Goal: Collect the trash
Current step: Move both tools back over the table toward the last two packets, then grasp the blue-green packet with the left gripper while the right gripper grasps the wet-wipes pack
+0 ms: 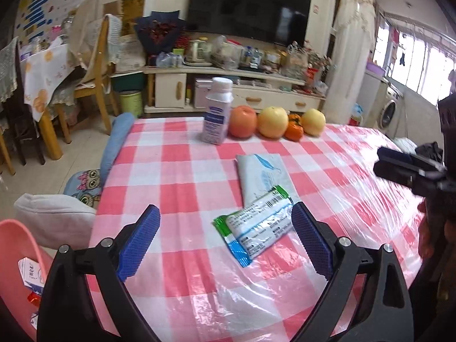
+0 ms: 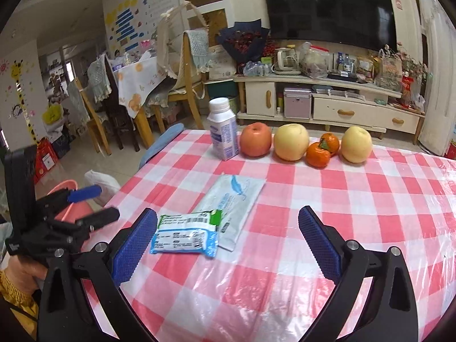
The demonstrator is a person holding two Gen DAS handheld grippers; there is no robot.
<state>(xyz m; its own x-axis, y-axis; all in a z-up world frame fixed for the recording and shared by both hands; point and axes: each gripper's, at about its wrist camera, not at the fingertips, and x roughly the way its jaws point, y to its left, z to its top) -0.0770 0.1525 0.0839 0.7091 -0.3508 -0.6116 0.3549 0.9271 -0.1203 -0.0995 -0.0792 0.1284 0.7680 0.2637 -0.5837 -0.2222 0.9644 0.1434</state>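
Note:
A green, white and blue wrapper [image 1: 255,225] [image 2: 186,235] lies on the pink checked tablecloth [image 1: 176,171] [image 2: 356,199], overlapping a flat grey pouch [image 1: 260,176] [image 2: 232,203]. My left gripper [image 1: 225,242] hovers open just before the wrapper, whose right end lies near the right pad. My right gripper [image 2: 228,246] is open too, the wrapper beside its left pad. A white milk bottle [image 1: 217,111] [image 2: 223,129] stands at the far edge. A pink bin [image 1: 17,259] [image 2: 69,202] at the table's left holds some packets.
A row of fruit sits at the far edge: a red apple [image 1: 243,121] [image 2: 255,139], two yellow pears and two tangerines [image 2: 322,149]. Chairs with cushions stand left of the table. A TV cabinet lies beyond. Each gripper shows in the other's view, with a hand.

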